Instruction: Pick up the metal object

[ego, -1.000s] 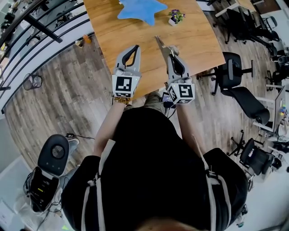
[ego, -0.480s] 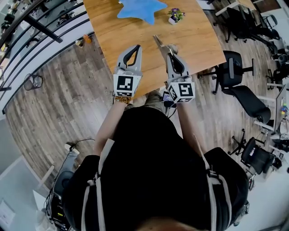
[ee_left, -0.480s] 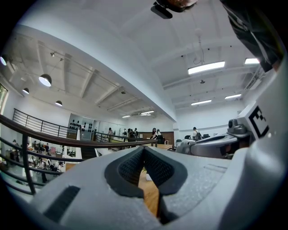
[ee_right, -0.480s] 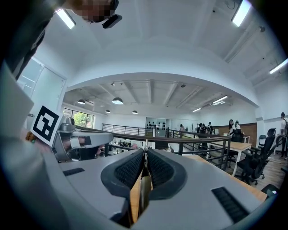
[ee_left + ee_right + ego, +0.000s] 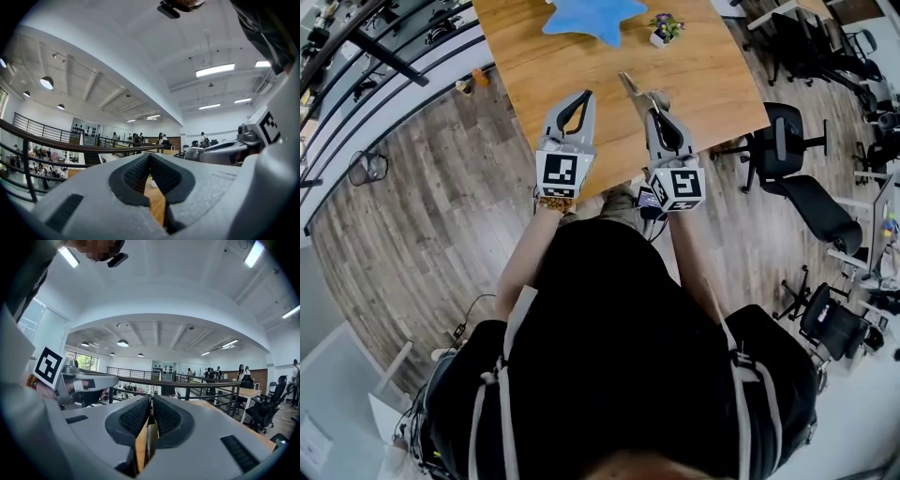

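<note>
**A:** Entry one, left side?

**B:** Left claw [image 5: 150,157]: forearm stretched straight ahead and held level above the near edge of the desk [image 5: 712,84]. The pads met at the tips with nothing between them. Its marker cube [image 5: 562,175] bore a black-and-white square pattern and hid the hand.

**A:** Entry two, right side?

**B:** Right claw [image 5: 151,401]: level, beside the left one but apart from it. It was nearly closed, its pads clamped on the metal object [image 5: 630,87], a thin strip jutting from the tips out over the desk. The gripped end was hidden between the pads. Whether the strip touched the desk could not be told.

**A:** Beyond them?

**B:** Blue star-shaped mat [image 5: 581,17], cut off at the frame edge. Small potted plant [image 5: 664,30].
</note>
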{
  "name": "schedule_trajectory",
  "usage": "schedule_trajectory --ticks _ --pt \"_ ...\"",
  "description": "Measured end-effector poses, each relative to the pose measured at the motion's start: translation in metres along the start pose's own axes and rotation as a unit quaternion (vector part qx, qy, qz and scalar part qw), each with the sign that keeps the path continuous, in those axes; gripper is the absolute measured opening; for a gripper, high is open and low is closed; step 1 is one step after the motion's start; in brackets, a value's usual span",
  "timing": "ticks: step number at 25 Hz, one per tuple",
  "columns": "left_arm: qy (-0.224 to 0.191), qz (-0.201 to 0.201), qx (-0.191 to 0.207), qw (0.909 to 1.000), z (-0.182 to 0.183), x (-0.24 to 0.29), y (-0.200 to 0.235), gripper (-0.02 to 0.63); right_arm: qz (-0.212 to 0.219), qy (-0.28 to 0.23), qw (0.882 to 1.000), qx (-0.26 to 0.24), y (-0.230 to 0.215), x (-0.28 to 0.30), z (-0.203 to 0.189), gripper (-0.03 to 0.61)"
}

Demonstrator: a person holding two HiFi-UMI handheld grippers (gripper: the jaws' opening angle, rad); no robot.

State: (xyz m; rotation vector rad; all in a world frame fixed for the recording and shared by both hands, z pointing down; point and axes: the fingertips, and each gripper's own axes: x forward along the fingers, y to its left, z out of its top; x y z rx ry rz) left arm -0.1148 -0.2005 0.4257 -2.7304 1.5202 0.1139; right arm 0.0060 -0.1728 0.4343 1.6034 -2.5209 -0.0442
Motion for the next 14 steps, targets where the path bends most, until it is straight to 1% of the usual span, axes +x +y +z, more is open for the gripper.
schedule_trajectory --ticks 14 --pt "0.006 0.007 -0.001 1.0000 -0.003 0.001 0.010 0.003 -0.006 0.017 1.000 0.020 -0.008 -0.001 -0.016 0.028"
